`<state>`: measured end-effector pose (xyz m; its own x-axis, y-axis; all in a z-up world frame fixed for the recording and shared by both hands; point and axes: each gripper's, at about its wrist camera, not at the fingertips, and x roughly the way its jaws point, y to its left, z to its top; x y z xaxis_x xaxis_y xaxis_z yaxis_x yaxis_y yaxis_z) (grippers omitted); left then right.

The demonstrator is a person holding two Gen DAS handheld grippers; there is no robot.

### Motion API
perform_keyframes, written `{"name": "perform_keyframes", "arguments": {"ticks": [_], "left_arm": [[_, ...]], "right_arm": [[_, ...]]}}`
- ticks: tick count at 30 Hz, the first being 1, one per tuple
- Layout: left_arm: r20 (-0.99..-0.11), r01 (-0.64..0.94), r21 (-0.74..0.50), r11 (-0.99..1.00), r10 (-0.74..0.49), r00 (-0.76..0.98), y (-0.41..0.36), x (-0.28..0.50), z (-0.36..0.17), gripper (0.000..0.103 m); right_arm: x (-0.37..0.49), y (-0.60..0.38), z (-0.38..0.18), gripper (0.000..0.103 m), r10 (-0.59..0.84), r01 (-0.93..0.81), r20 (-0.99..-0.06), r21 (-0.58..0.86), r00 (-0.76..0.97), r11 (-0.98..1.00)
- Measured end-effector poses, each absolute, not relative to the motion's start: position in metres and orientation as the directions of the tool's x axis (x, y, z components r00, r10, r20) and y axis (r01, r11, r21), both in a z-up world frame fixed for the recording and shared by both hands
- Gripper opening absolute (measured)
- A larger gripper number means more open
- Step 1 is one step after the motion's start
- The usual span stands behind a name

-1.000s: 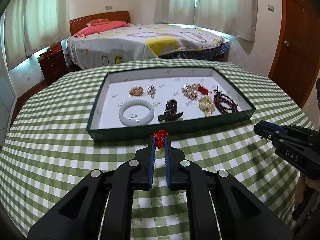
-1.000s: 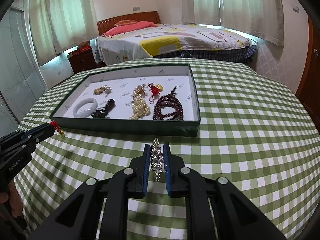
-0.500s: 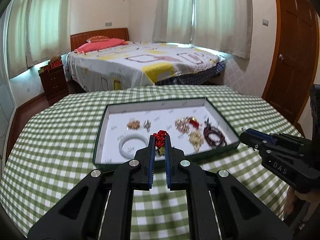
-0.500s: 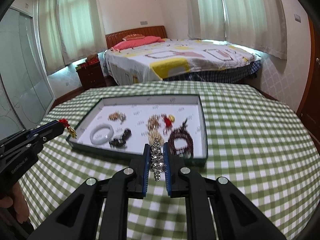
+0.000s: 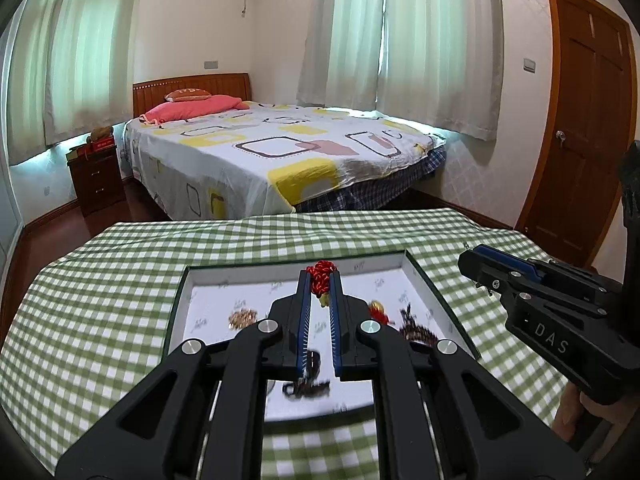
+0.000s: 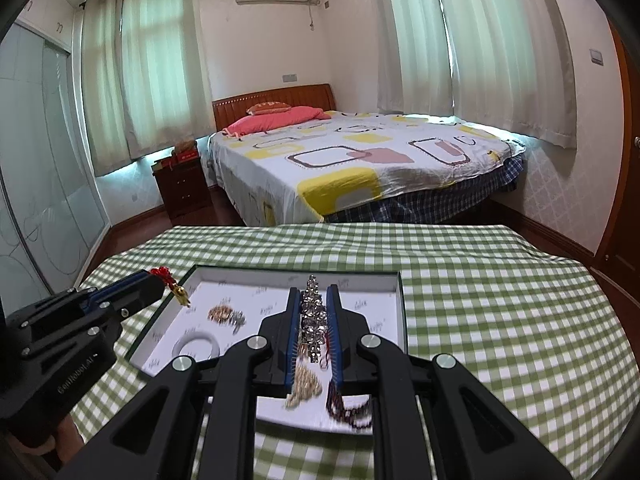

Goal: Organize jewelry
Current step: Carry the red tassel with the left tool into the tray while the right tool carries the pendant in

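Claws (image 5: 320, 280) (image 6: 313, 296) each grip one piece: red knot (image 5: 321, 271), crystal strand (image 6: 313, 316).

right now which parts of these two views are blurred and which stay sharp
Left wrist view: the tray floor and the loose jewelry near the bottom smear with motion blur, while the red knot charm between the jaws and the bed stay sharp. Right wrist view: the same, with the crystal piece crisp; fisheye bending curves the curtains.
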<state>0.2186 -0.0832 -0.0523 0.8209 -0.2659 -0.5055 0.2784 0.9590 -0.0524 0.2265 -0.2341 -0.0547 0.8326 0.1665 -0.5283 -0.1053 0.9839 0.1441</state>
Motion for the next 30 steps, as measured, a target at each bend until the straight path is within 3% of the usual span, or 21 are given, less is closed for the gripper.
{"name": "perform_keyframes", "arguments": {"ticks": [5, 17, 30], "left_arm": [[-0.51, 0.262, -0.053, 0.964, -0.251, 0.822, -0.089, 0.245, -0.059, 0.009], [-0.652, 0.22, -0.063, 0.973, -0.208, 0.729, -0.102, 0.306, -0.127, 0.009], [-0.733, 0.18, -0.039, 0.983, -0.151, 0.664, -0.102, 0.331, -0.16, 0.01]], "right_arm": [[0.252, -0.236, -0.063, 0.014, 0.155, -0.104, -0.533, 0.125, 0.832, 0.987], [0.305, -0.245, -0.125, 0.014, 0.133, -0.078, -0.648, 0.112, 0.75, 0.991], [0.325, -0.25, -0.159, 0.014, 0.114, -0.049, -0.723, 0.11, 0.681, 0.993]]}}
